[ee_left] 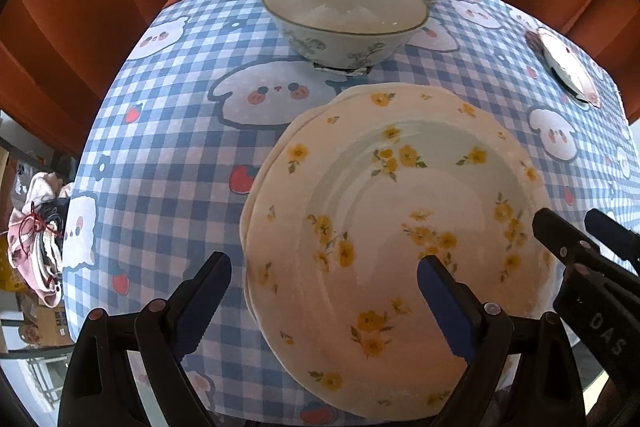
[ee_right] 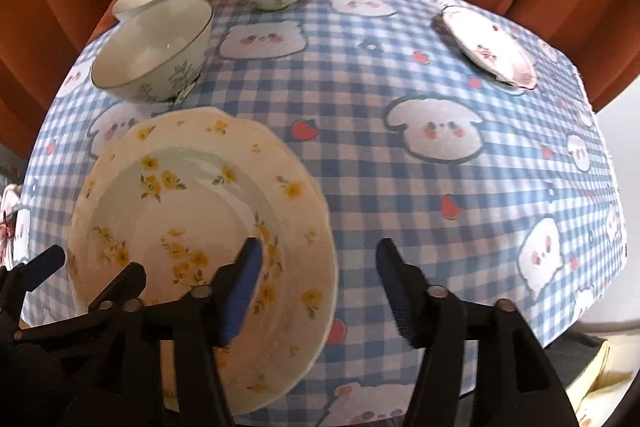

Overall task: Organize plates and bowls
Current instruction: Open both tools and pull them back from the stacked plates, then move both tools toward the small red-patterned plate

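Left gripper point(ee_left: 324, 283) — jaws apart, straddling the left rim of the yellow-flowered plate stack point(ee_left: 400, 227), gripping nothing. Three floral bowls point(ee_left: 344, 23) behind the stack. Right gripper point(ee_right: 318, 263) — released, astride the stack's right rim. Pink-flowered plate point(ee_right: 488, 45) far right of the stack, on the gingham tablecloth point(ee_right: 400, 195).

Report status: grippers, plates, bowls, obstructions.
Left gripper open, right gripper open, straddling opposite rims of stacked yellow-flowered cream plates. Three green-sprigged white bowls unstacked. Pink-patterned plate apart. Nothing blocking.
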Available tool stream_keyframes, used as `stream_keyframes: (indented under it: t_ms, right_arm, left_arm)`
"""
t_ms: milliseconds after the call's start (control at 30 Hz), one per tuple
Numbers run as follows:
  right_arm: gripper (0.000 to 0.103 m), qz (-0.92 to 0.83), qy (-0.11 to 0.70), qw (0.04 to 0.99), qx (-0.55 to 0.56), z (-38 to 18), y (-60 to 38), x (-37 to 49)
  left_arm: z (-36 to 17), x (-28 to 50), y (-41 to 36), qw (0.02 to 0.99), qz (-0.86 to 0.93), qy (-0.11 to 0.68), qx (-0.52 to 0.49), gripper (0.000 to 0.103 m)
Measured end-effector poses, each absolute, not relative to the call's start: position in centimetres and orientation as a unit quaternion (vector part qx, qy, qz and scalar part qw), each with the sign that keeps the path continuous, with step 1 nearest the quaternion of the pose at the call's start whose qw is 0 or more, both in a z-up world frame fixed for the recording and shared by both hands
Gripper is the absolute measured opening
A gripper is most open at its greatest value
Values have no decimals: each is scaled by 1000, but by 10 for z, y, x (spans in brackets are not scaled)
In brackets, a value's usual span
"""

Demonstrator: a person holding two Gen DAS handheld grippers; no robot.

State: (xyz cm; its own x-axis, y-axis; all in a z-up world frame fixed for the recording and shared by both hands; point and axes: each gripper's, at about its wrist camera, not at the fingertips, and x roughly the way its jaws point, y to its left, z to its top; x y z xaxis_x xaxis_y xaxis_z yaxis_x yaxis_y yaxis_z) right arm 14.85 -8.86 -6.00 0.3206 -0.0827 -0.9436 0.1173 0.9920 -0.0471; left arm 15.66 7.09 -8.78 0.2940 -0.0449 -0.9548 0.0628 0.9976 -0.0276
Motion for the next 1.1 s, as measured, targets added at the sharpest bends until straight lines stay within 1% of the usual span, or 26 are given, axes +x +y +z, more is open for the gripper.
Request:
stream_keyframes:
  t_ms: [100,467,1100]
  right_arm:
    - [73,-55,570,820,17,-51,-91,146]
    - [73,-3,536,843,30,-31,-125,144]
    - [73,27,510,858,50,-14,-286,156]
  left_arm:
    - [-79,153,63,811,-40,583,12,96]
    - [-52,145,15,836,-20,548,6,95]
    - [-31,152,-142,858,17,514,-12,92]
